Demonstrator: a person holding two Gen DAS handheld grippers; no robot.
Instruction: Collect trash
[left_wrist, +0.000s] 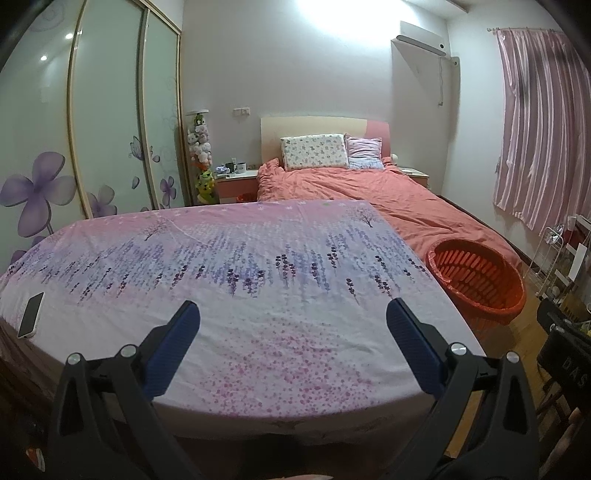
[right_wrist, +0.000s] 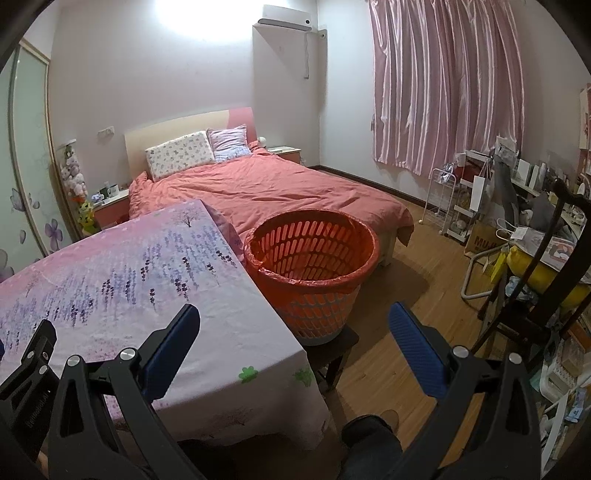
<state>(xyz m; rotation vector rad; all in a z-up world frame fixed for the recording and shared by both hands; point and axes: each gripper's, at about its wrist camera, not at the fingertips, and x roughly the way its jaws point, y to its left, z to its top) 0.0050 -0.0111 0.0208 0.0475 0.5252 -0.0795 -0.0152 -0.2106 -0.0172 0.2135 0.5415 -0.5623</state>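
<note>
An orange slatted basket (right_wrist: 314, 258) lined with a red bag stands on a low dark stool at the right edge of a table with a floral cloth (right_wrist: 147, 266). It also shows in the left wrist view (left_wrist: 476, 277). I see no trash on the cloth (left_wrist: 236, 266). My left gripper (left_wrist: 293, 317) is open and empty above the near part of the table. My right gripper (right_wrist: 295, 319) is open and empty over the table's right corner, just short of the basket.
A phone (left_wrist: 31, 314) lies at the table's left edge. A bed with a coral quilt (right_wrist: 280, 184) stands behind the table. A dark chair (right_wrist: 535, 295) and cluttered shelves (right_wrist: 480, 206) fill the right side. Wood floor (right_wrist: 406, 295) lies between.
</note>
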